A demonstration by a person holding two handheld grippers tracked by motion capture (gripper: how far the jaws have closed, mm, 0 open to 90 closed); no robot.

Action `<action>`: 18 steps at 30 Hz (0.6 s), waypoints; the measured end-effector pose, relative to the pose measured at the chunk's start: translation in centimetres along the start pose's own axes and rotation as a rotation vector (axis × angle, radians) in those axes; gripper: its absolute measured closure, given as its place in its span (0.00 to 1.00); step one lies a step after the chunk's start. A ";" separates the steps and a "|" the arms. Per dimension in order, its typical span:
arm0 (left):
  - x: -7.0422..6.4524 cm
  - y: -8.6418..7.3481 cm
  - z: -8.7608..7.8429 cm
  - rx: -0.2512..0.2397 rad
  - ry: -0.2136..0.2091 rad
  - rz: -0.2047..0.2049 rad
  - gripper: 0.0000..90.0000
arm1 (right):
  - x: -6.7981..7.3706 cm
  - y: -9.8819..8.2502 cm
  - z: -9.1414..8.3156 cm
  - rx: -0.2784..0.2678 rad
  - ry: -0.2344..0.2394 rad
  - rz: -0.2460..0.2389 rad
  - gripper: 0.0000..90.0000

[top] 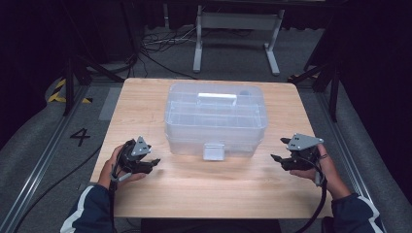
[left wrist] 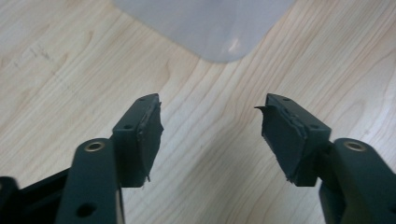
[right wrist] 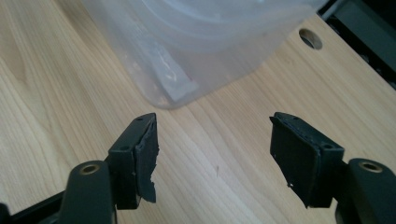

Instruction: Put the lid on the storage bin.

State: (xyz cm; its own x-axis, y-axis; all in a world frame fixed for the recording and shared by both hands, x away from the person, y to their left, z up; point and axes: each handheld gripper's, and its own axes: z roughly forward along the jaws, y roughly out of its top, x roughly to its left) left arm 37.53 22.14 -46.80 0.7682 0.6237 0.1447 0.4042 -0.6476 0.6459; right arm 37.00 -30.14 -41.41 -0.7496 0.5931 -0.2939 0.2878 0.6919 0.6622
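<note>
Clear plastic box (top: 216,119), lid shut, handle on top, latch facing the near edge, set at the middle of the counter (top: 214,187), closer to the far edge. Left hand-held gripper (top: 154,162) near the box's near left corner, jaws apart, nothing between them. Right hand-held gripper (top: 278,149) off the near right corner, likewise agape and empty-jawed, clear of the box.
</note>
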 end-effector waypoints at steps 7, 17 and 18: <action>0.2 -1.5 -0.4 0.018 0.026 -0.017 0.34 | -0.5 -2.1 0.3 0.034 -0.025 0.043 0.35; 1.0 -4.4 -1.4 0.027 0.028 -0.082 0.26 | -1.0 -5.0 0.6 0.092 -0.010 0.103 0.28; 0.9 -4.7 -1.4 0.024 0.026 -0.087 0.26 | -1.1 -5.3 0.6 0.097 -0.001 0.118 0.28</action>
State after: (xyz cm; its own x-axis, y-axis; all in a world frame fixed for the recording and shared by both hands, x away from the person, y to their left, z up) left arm 35.64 26.38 -48.61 0.7164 0.6893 0.1081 0.4813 -0.6004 0.6387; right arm 36.68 -34.23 -44.96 -0.7066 0.6732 -0.2181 0.4306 0.6536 0.6224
